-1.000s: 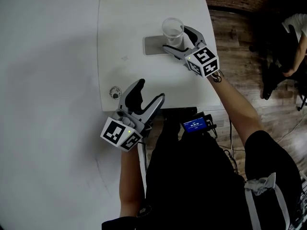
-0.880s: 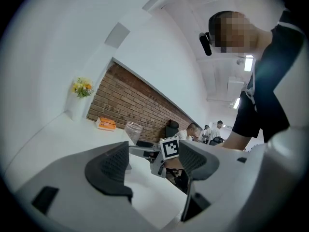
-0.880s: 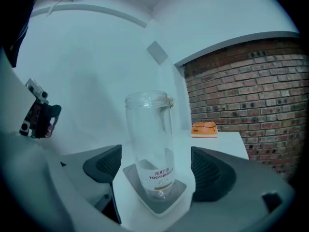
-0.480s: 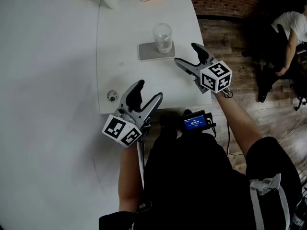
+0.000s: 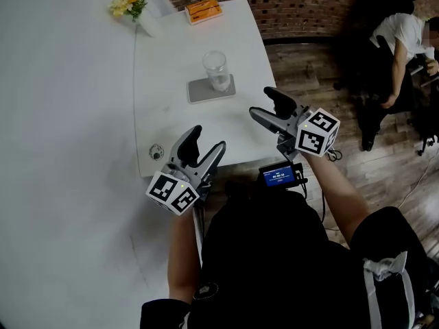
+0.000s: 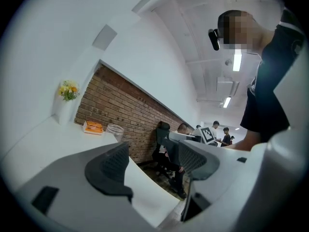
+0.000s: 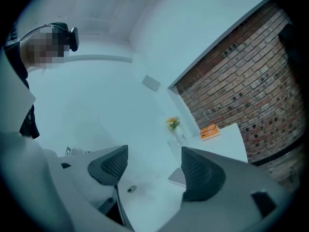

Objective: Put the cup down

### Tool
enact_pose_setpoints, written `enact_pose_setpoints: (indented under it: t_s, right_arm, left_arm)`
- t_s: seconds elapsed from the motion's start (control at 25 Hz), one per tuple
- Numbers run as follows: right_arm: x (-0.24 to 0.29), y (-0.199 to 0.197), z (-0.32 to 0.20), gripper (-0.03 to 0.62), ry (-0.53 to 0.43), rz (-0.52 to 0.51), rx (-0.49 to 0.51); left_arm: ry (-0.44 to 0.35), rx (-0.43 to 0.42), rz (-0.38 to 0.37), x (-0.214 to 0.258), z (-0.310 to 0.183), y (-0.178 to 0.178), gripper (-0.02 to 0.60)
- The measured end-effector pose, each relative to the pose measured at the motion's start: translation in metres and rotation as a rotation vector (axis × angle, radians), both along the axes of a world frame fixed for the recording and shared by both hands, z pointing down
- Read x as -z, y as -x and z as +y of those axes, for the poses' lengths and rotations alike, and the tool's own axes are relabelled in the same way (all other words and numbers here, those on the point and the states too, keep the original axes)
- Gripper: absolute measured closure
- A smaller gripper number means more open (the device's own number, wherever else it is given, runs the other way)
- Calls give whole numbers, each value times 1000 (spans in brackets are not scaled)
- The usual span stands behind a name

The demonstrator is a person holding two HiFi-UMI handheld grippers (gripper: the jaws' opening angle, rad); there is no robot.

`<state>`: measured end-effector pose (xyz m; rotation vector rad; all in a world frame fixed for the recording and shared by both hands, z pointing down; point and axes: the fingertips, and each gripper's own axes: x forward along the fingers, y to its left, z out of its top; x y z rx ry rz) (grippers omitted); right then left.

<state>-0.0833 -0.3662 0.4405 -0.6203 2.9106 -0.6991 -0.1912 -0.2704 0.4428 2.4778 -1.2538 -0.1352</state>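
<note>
A clear cup (image 5: 215, 69) stands upright on a grey coaster (image 5: 211, 88) on the white table (image 5: 171, 60). Nothing is gripping the cup. My right gripper (image 5: 264, 105) hovers near the table's right front edge, well back from the cup. Its jaws are closing with nothing between them. My left gripper (image 5: 208, 139) is open and empty at the table's front edge. In the left gripper view the cup (image 6: 114, 129) shows far off beyond the open left gripper (image 6: 154, 161). The right gripper view shows the right gripper (image 7: 152, 166) with a corner of the coaster (image 7: 175, 177) between its fingers.
An orange box (image 5: 204, 9) and a small vase of flowers (image 5: 130, 4) sit at the table's far end. A round cable port (image 5: 156, 152) is set near the front left corner. A small screen (image 5: 278, 177) hangs at my waist. A seated person (image 5: 398, 40) is off to the right.
My right gripper has let go of the cup and drawn back toward the table's front right edge. The cup stays on the coaster. My left gripper has hardly moved.
</note>
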Motion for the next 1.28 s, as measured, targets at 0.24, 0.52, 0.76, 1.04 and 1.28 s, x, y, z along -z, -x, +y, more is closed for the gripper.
enact_pose_setpoints:
  t_s: [0.24,0.52,0.76,1.04,1.28]
  right_arm:
    - [20,-7,27,313,-83,41,6]
    - [14,3,58,332,-163,190,76]
    - [8,-2,55,349,-156,225,51]
    - [-2,-2,48,377,-119,247,15]
    - [-5,0,45,393,-111,257,10]
  left_arm:
    - [-30,-20,6,7,2,-7,253]
    - [-31,-71,-42,5,11,-21,253]
    - [-27,-95,-41,4,10,-24,253]
    - [-12,-101,-34,1,6,-19,253]
    - [-17,-105,-32,2,4,-21,253]
